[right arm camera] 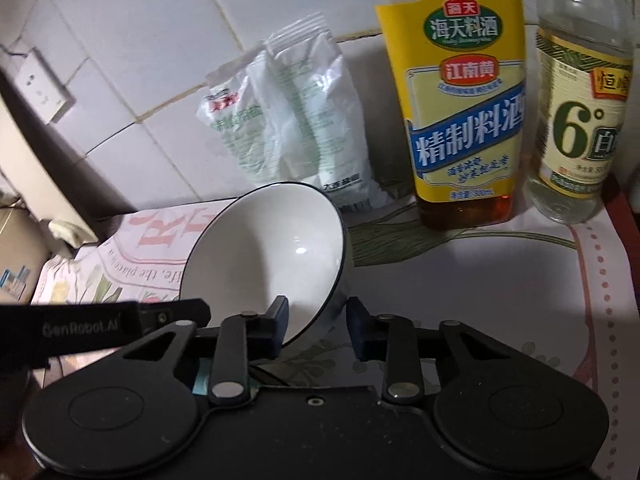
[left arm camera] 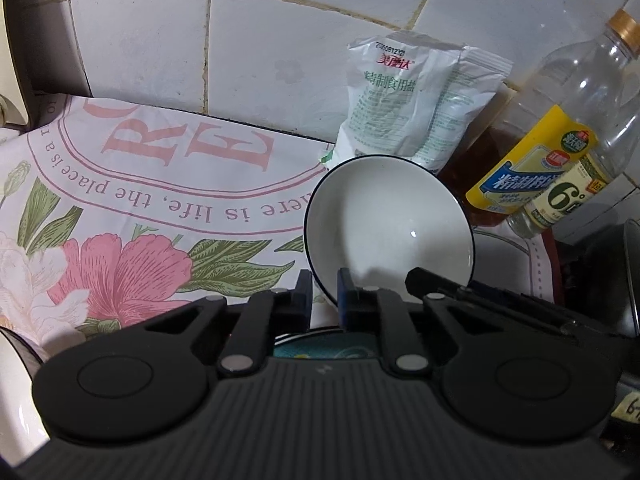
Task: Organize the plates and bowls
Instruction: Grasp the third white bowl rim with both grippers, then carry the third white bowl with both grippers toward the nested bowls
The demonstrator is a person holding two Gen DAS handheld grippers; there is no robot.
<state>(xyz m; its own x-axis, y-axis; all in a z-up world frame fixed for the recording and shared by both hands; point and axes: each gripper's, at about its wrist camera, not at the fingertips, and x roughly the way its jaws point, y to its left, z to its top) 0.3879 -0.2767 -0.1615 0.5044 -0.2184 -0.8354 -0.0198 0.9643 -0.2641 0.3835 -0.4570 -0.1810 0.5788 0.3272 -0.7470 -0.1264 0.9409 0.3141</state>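
A white bowl (left arm camera: 384,216) with a thin dark rim stands tilted on its side over the floral cloth (left arm camera: 140,200), its mouth facing the cameras. My left gripper (left arm camera: 325,292) is shut on the bowl's lower left rim, one pad inside and one outside. In the right wrist view the same bowl (right arm camera: 272,248) has its lower right rim between the fingers of my right gripper (right arm camera: 318,318). The left pad lies against the inside and the right pad against the outer wall. A black finger (left arm camera: 416,276) of the right gripper shows inside the bowl.
Against the tiled wall lean a white salt bag (left arm camera: 416,104), a yellow-labelled cooking wine bottle (right arm camera: 464,120) and a clear vinegar bottle (right arm camera: 580,120). A wall socket (right arm camera: 44,88) is at the left. A white dish edge (left arm camera: 12,380) shows at the lower left.
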